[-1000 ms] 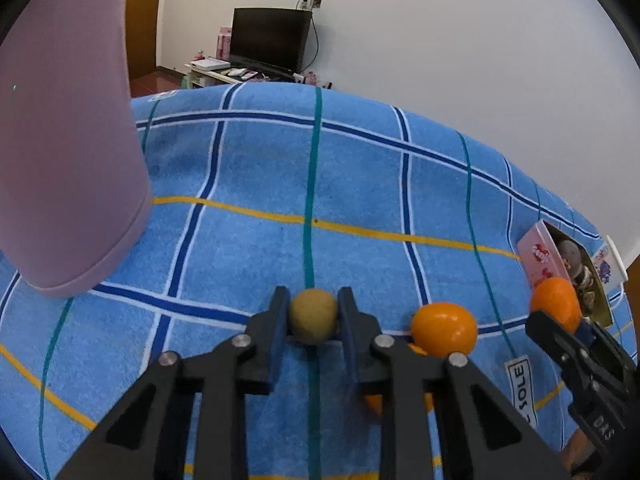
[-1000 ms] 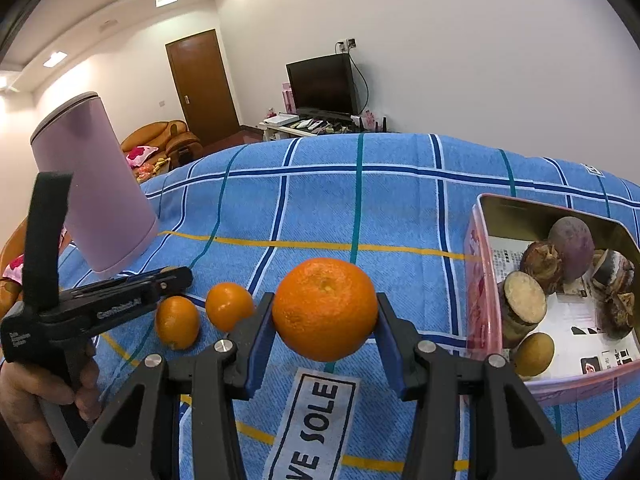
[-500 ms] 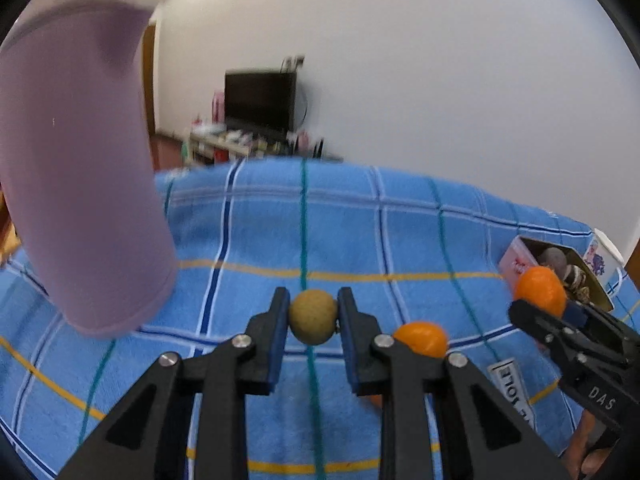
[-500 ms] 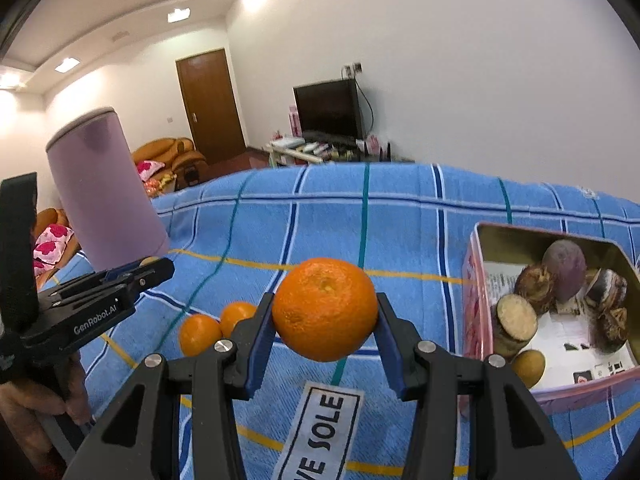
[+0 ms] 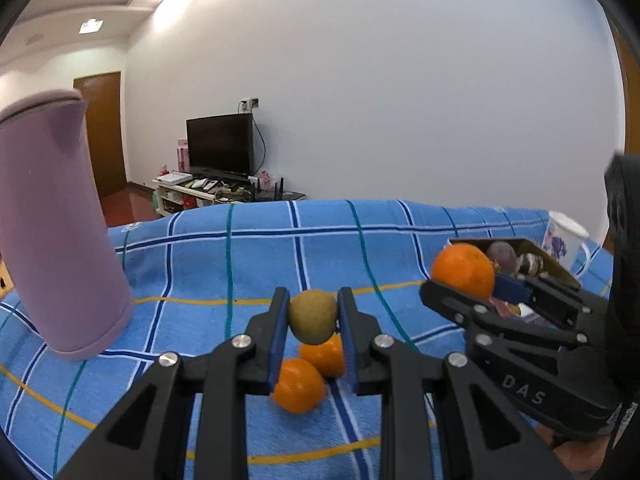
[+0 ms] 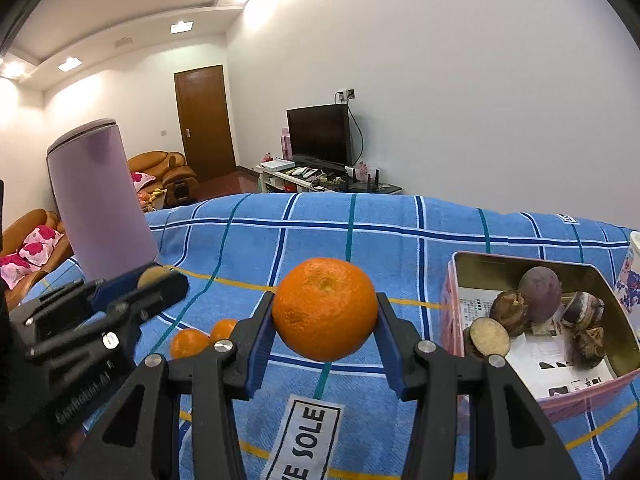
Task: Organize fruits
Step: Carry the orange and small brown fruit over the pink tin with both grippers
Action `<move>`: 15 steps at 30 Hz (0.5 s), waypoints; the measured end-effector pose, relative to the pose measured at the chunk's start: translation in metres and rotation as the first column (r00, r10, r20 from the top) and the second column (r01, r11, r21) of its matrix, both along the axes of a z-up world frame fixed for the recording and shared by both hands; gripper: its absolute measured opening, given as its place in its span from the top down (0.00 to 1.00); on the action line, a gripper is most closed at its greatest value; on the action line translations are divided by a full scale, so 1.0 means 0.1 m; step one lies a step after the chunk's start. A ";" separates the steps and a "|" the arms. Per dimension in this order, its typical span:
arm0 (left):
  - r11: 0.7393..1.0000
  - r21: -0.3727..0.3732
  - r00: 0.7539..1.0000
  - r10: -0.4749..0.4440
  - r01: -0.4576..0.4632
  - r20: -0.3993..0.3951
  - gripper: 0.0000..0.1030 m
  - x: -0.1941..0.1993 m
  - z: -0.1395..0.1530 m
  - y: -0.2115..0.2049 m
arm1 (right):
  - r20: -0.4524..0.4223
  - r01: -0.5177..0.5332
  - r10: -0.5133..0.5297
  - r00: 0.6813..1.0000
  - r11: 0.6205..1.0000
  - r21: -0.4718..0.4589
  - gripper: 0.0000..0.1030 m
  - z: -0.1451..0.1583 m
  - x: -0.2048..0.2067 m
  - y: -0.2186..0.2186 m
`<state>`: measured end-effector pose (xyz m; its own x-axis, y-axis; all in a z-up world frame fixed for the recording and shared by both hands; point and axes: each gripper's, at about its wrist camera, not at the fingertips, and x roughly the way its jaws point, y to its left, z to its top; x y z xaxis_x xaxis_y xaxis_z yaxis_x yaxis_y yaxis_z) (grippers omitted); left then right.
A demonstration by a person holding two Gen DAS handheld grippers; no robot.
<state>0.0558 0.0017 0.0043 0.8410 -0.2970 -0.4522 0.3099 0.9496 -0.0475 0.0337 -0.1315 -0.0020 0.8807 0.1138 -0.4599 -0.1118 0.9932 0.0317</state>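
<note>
My left gripper [image 5: 313, 316] clamps a small olive-brown round fruit [image 5: 313, 315]; my right gripper [image 6: 325, 316] clamps a large orange [image 6: 325, 309]. A tall lilac cylinder [image 5: 56, 232] stands at frame left on the blue checked cloth [image 5: 248, 264], and a pink tin [image 6: 452, 320] sits at right.

The blue cloth's label [image 6: 306, 436] reads "SOLE"; the right hand-held gripper [image 5: 484, 288] bears "DAS".

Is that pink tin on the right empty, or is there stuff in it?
Not empty. The pink tin is open, with several brownish and purple fruits and printed paper inside.
</note>
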 end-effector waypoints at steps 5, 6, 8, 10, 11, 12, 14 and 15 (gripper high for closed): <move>0.999 0.034 1.000 0.020 -0.020 0.000 0.75 -0.06 -0.02 -0.10 | 0.011 0.008 -0.008 1.000 1.000 -0.029 0.52 0.01 -0.06 0.00; 0.999 0.033 1.000 0.026 -0.026 -0.003 0.75 -0.07 -0.02 -0.10 | 0.009 0.010 -0.010 1.000 1.000 -0.029 0.52 0.00 -0.07 -0.02; 0.999 0.034 0.999 0.037 -0.037 -0.005 0.75 -0.08 -0.02 -0.10 | 0.006 0.016 -0.016 1.000 1.000 -0.026 0.52 0.00 -0.08 -0.05; 0.998 0.036 0.999 0.048 -0.048 -0.009 0.75 -0.09 -0.03 -0.10 | 0.005 0.020 -0.020 1.000 1.000 -0.024 0.52 0.00 -0.10 -0.08; 0.998 0.039 0.999 0.051 -0.051 -0.011 0.75 -0.10 -0.03 -0.11 | 0.004 0.021 -0.021 1.000 0.999 -0.024 0.52 0.00 -0.11 -0.09; 0.998 0.043 0.998 0.055 -0.054 -0.012 0.75 -0.11 -0.03 -0.12 | 0.005 0.022 -0.022 1.000 0.999 -0.025 0.52 0.00 -0.12 -0.11; 0.997 0.048 0.998 0.060 -0.059 -0.011 0.75 -0.13 -0.04 -0.14 | 0.005 0.022 -0.022 1.000 0.999 -0.026 0.52 0.00 -0.14 -0.12; 0.997 0.050 0.998 0.064 -0.063 -0.013 0.75 -0.14 -0.04 -0.15 | 0.004 0.024 -0.024 1.000 0.999 -0.028 0.52 0.00 -0.15 -0.13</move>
<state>0.0416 -0.0133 0.0002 0.8509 -0.2199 -0.4772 0.2481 0.9687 -0.0039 0.0188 -0.1442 -0.0018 0.8847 0.0799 -0.4593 -0.0882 0.9961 0.0033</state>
